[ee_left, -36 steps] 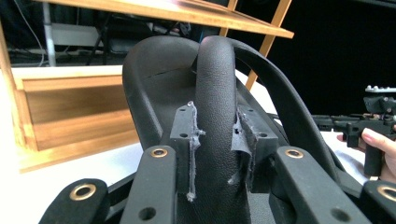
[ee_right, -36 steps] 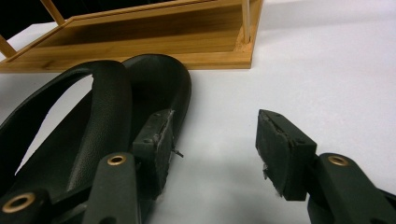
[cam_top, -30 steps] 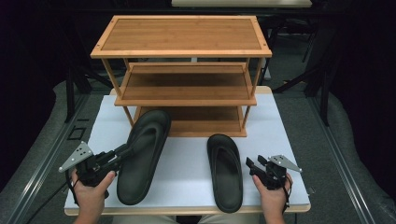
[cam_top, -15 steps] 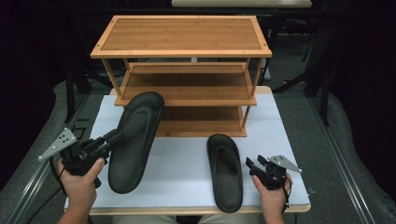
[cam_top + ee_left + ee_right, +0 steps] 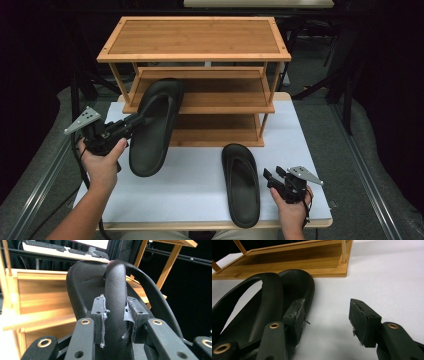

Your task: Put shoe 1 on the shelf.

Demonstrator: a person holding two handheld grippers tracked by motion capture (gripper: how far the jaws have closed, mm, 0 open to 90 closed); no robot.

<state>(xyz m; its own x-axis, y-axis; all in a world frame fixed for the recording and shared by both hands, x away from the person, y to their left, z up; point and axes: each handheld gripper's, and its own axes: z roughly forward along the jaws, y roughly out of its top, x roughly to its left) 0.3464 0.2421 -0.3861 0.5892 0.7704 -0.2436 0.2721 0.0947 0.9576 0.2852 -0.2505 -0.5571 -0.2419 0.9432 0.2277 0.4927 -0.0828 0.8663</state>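
Right, the left claw (image 5: 134, 120) is clamped on the strap of one black sandal (image 5: 155, 125), lifted off the surface (image 5: 200, 175) before the rack (image 5: 195, 55). Keep it level, toe first, clearing the shelf edge. The right claw (image 5: 325, 320) gapes beside the other sandal (image 5: 241, 182).

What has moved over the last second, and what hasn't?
The left gripper, still shut on the strap of the left flip-flop, has lifted it off the white table and carried it up toward the wooden shoe rack, toe now in front of the middle shelf. The right gripper stayed put, jaws open, beside the other flip-flop, which still lies on the table.
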